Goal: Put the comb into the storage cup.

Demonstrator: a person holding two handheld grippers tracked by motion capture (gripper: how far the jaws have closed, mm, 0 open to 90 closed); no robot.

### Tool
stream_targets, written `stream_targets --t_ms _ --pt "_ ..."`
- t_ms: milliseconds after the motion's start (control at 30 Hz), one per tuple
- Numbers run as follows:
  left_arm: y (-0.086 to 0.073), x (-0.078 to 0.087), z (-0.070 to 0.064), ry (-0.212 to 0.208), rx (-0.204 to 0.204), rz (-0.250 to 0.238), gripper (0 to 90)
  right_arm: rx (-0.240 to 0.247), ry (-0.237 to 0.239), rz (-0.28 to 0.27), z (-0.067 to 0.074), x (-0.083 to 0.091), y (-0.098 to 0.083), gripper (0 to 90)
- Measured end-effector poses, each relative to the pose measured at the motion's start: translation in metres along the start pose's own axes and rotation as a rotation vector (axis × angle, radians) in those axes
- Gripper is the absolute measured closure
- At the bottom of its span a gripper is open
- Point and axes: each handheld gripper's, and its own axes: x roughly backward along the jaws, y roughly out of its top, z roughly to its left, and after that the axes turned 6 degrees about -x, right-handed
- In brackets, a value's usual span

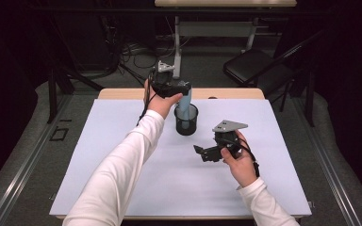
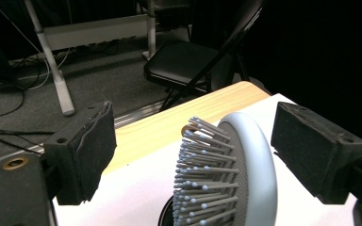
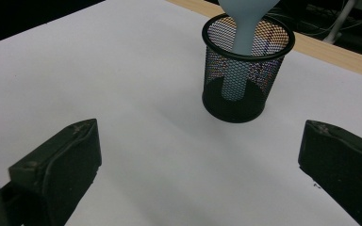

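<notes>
The pale blue hairbrush point(image 2: 235, 174) stands handle-down in the black mesh cup point(image 3: 245, 75), which sits on the white table cover point(image 1: 122, 141) toward the far middle of the table. Its handle reaches the cup's bottom, as the right gripper view shows through the mesh, and its bristled head sticks up above the rim, leaning a little.

The left gripper point(image 1: 181, 92) hangs just over that head. From its own camera the jaws stand apart on either side of the brush, with clear gaps between the pads and the head, so it is let go, not clamped. I'd say the placing step is as good as done: the brush is in the cup and has been set free.

The right gripper point(image 1: 202, 153) rests low on the near right of the cover, well apart from the cup, its jaws spread wide with nothing between them.

What comes next, to my eye, is a clean lift of the left gripper straight up and back, keeping the pads off the bristles so the brush isn't dragged and the light cup isn't tipped.
</notes>
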Motion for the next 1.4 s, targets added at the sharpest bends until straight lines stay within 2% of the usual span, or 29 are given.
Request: stream_targets --t_ms 300,667,833,1100,1400 --pt "0.01 0.01 -0.003 -0.007 -0.02 -0.006 15.3 0.004 -0.002 -0.005 -0.001 0.001 0.0 0.0" --pt "0.012 0.018 -0.006 -0.033 -0.04 0.0 15.5 0.002 0.004 -0.007 -0.002 -0.001 0.001 0.0" --pt "0.012 0.024 -0.004 -0.048 -0.044 0.003 15.5 0.001 -0.002 0.004 -0.002 0.0 -0.001 0.0" --pt "0.009 0.037 0.002 -0.05 -0.05 0.006 15.8 -0.007 -0.011 -0.01 -0.004 0.004 0.0 0.0" --pt "0.004 0.05 0.0 -0.087 -0.072 0.003 15.8 0.001 -0.008 0.004 -0.002 0.0 0.0 0.0"
